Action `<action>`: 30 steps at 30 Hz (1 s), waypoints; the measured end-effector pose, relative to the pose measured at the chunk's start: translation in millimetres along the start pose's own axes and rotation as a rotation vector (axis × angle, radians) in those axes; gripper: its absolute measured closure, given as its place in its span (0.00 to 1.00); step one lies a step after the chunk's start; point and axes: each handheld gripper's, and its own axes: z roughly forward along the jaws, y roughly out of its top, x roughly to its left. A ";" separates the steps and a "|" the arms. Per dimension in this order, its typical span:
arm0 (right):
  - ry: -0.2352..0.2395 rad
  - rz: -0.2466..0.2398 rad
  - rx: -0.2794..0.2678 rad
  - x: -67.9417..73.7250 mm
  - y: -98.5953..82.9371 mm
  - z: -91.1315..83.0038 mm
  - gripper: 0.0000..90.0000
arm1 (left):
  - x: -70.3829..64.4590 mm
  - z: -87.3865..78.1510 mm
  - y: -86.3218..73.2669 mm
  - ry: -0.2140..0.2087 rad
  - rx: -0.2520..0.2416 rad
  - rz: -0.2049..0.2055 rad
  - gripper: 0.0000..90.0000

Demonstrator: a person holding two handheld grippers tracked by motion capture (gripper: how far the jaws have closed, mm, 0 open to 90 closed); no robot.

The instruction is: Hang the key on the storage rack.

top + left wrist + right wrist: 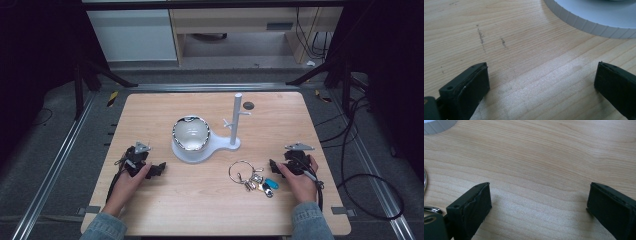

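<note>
On the table (pixel 200 200) my two claws rest low, each with its jaws spread wide and nothing between them. The keys (pixel 255 179) lie on bare wood just left of my right claw (pixel 274 165), the big ring toward the stand (pixel 235 122) and the blue tag nearest my hand; in the right gripper view, a sliver of the ring (pixel 425 180) curves in at the left edge, beside my left jaw. My left claw (pixel 161 169) sits well apart from them, near the white base (pixel 596 17) that carries the bowl (pixel 190 133). I judge the step in hand to be picking up the keys, likely to hang them on a peg of the stand. To do it well I would swing the right claw leftward until the ring stands between the jaws, come down flat to the wood, and pinch the wire of the ring itself rather than a loose key, so the bunch hangs below. The thin ring may slip off the pads, so I would close slowly and squarely.
</note>
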 end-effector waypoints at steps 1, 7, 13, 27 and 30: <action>0.000 0.000 -0.002 0.1 0.0 -0.1 0.07 | 0.0 -0.1 0.0 0.000 0.000 0.000 0.00; 0.007 -0.006 -0.019 1.6 0.0 -1.3 0.17 | 0.0 -0.1 -0.1 0.000 0.000 0.000 0.00; 0.029 -0.023 -0.041 5.4 2.3 -7.1 0.33 | 0.0 -0.1 -0.1 0.000 0.000 0.000 0.00; 0.164 -0.174 -0.145 23.6 8.9 -22.9 0.73 | 0.0 -0.1 0.0 0.000 0.000 0.001 0.00; 0.195 -0.195 -0.144 26.3 9.1 -21.9 0.79 | -0.1 -0.1 -0.1 0.000 0.000 -0.001 0.00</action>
